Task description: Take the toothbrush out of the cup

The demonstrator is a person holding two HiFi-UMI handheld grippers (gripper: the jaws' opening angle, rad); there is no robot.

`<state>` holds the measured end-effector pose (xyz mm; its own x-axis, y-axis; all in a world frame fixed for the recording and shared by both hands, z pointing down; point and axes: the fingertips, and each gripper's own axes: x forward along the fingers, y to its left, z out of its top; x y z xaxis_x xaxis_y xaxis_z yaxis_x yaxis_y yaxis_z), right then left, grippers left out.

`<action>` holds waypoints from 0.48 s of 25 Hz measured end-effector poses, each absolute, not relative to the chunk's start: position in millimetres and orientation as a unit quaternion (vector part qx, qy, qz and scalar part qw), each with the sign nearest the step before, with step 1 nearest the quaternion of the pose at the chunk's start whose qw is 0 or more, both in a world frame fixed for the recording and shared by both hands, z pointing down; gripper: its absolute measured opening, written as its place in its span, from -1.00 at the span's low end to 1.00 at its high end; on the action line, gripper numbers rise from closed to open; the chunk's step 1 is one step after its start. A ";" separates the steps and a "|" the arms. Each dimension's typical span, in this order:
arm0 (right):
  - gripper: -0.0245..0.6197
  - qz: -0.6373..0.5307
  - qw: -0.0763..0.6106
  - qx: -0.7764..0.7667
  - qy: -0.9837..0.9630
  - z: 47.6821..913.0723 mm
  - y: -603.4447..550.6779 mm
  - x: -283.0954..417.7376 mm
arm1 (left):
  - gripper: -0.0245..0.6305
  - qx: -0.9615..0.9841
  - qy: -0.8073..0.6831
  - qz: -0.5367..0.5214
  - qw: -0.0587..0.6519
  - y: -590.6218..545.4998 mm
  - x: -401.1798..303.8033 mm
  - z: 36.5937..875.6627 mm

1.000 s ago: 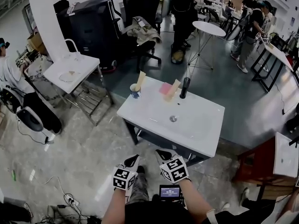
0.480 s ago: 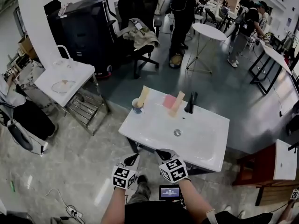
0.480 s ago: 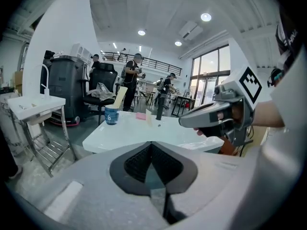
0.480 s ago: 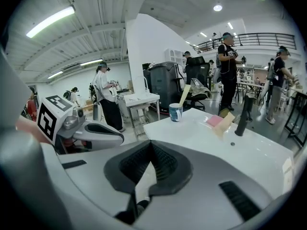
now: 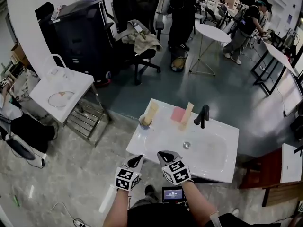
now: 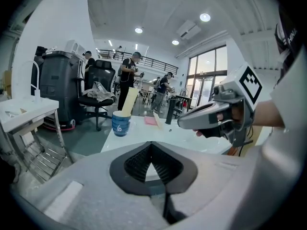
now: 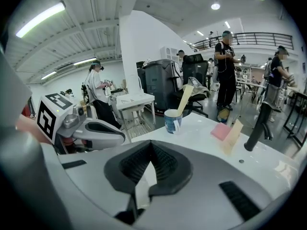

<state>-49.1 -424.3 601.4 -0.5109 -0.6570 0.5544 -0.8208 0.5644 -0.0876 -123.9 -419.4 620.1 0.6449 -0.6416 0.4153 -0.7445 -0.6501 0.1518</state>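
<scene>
Head view: a cup (image 5: 145,122) stands at the bench's (image 5: 156,145) far left corner, a toothbrush (image 5: 152,109) leaning inside it. Left gripper (image 5: 136,160) and right gripper (image 5: 164,154) hover by the near edge, fingers (image 6: 137,164) clenched on nothing.

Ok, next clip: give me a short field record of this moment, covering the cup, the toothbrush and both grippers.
surface: white sink on a stand
cup: blue, upright, far left corner of the sink
toothbrush: stands in the cup, not yet taken out
left gripper: shut, empty, by the sink's near edge
right gripper: shut, empty, beside the left one
also there: black faucet, pink pad
</scene>
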 end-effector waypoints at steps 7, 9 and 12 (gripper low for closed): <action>-0.90 0.170 0.244 0.445 -0.845 600.2 -457.9 -57.6 | -0.91 0.895 -0.384 0.159 0.160 -456.4 -138.0 620.6; -0.90 0.170 0.246 0.447 -0.843 602.4 -463.9 -56.6 | -0.91 0.897 -0.379 0.162 0.161 -460.3 -135.9 623.6; -0.90 0.171 0.249 0.449 -0.841 604.0 -470.9 -56.1 | -0.91 0.898 -0.374 0.165 0.163 -465.8 -134.2 626.2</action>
